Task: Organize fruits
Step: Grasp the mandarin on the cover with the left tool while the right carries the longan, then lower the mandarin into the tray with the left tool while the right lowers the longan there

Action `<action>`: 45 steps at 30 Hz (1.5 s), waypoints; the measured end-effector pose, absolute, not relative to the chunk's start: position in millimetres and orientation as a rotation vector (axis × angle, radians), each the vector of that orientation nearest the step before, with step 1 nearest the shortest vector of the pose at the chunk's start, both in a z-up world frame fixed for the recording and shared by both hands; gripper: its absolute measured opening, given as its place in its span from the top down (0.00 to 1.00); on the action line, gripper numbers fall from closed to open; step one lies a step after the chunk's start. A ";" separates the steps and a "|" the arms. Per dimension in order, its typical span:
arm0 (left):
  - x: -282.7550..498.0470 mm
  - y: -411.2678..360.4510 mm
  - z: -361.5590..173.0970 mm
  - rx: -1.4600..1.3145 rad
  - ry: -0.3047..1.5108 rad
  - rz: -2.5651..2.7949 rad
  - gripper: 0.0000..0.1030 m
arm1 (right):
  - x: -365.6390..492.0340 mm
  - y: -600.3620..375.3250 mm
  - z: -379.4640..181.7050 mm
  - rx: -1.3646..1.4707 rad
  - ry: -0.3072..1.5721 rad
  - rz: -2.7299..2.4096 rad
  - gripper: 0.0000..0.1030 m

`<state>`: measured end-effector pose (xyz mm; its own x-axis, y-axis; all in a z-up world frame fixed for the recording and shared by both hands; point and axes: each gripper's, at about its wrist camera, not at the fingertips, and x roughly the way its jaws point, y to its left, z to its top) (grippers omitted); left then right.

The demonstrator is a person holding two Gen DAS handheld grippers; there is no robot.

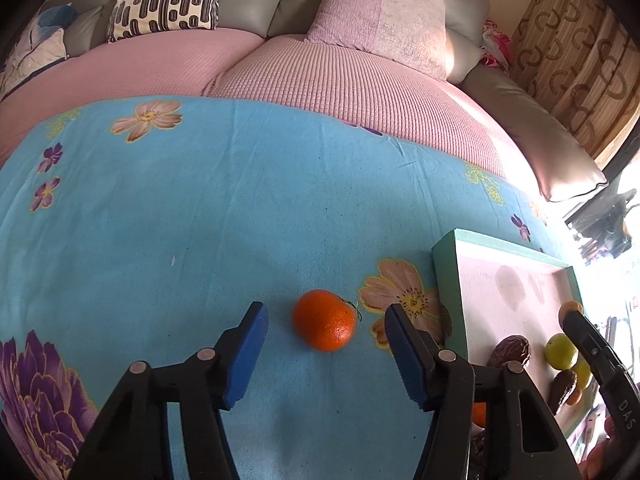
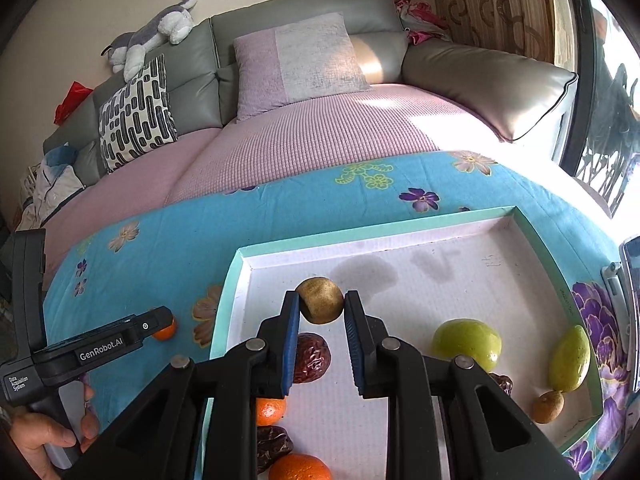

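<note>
On the blue flowered cloth (image 1: 200,220) lies an orange (image 1: 324,320), right between the blue pads of my left gripper (image 1: 325,314), which stands open around it without touching. To its right sits a teal-rimmed white tray (image 2: 360,230). Over the tray, my right gripper (image 2: 321,302) is shut on a round brown fruit (image 2: 320,308). Inside the tray lie a red date (image 2: 314,360), a green fruit (image 2: 466,342), a yellow-green fruit (image 2: 570,360), a small brown fruit (image 2: 548,406), two oranges (image 2: 270,410) and a dark date (image 2: 274,444).
The cloth covers a low surface in front of a sofa (image 2: 300,140) with a pink cover and cushions. A curtain (image 1: 580,60) and bright window are at the right. A person's hand (image 2: 44,440) holds the left gripper's handle. A phone-like device (image 2: 630,300) stands beyond the tray's right edge.
</note>
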<state>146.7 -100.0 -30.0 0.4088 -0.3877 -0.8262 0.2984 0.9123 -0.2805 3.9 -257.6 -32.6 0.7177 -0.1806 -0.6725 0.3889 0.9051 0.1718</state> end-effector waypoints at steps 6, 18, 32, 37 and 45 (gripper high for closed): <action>147.8 -101.7 -38.2 -0.099 1.085 -0.438 0.57 | 1.3 -259.0 -31.4 0.321 0.695 -0.317 0.77; 146.7 -98.1 -42.0 -0.108 1.088 -0.428 0.64 | -0.6 -262.2 -31.6 0.337 0.692 -0.318 0.77; 115.3 -140.7 8.4 -0.069 0.963 -0.627 0.65 | -25.0 -310.8 -38.0 0.387 0.674 -0.463 0.77; 99.3 -172.3 3.9 -0.001 0.968 -0.704 0.65 | -33.7 -323.9 -38.7 0.403 0.667 -0.483 0.77; 91.6 -192.5 -12.1 0.053 1.001 -0.727 0.65 | -32.9 -326.5 -43.4 0.401 0.687 -0.469 0.77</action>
